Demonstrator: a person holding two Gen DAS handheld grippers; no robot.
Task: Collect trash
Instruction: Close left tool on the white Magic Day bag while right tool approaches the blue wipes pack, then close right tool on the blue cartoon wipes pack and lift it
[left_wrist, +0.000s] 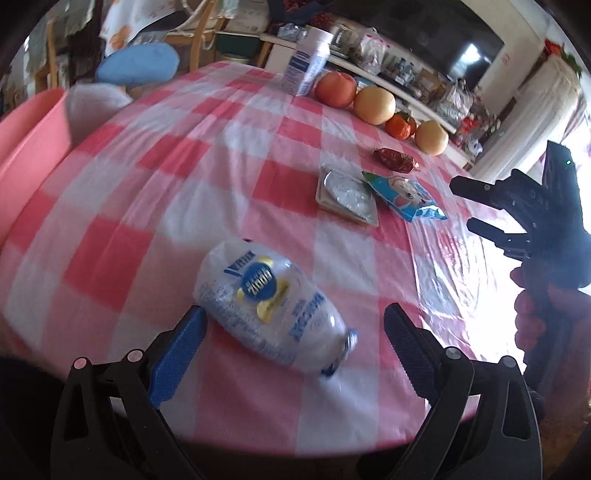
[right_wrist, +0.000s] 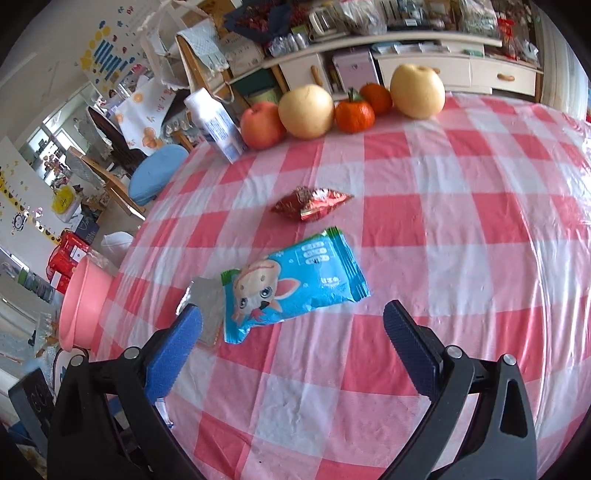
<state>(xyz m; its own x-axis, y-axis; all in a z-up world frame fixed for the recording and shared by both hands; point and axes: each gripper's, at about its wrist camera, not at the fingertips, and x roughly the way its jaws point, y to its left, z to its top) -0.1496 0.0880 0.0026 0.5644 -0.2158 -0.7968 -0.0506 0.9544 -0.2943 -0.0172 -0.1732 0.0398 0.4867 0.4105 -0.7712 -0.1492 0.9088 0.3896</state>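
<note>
A crushed clear plastic bottle (left_wrist: 273, 302) with a blue label lies on the pink checked tablecloth (left_wrist: 221, 177). My left gripper (left_wrist: 295, 332) is open, its jaws to either side of the bottle's near end. A blue snack wrapper (right_wrist: 295, 284) lies just ahead of my open right gripper (right_wrist: 291, 325); it also shows in the left wrist view (left_wrist: 402, 195). A silver foil tray (left_wrist: 347, 194) lies beside the wrapper and shows partly under it in the right wrist view (right_wrist: 205, 299). A red wrapper (right_wrist: 310, 203) lies further back. The right gripper (left_wrist: 476, 206) shows open in the left wrist view.
A pink bin (left_wrist: 26, 147) stands at the table's left edge, also seen in the right wrist view (right_wrist: 83, 299). A row of apples, pears and tangerines (right_wrist: 347, 107) and a white bottle (right_wrist: 218, 123) stand along the far edge. Chairs and a cluttered shelf stand behind.
</note>
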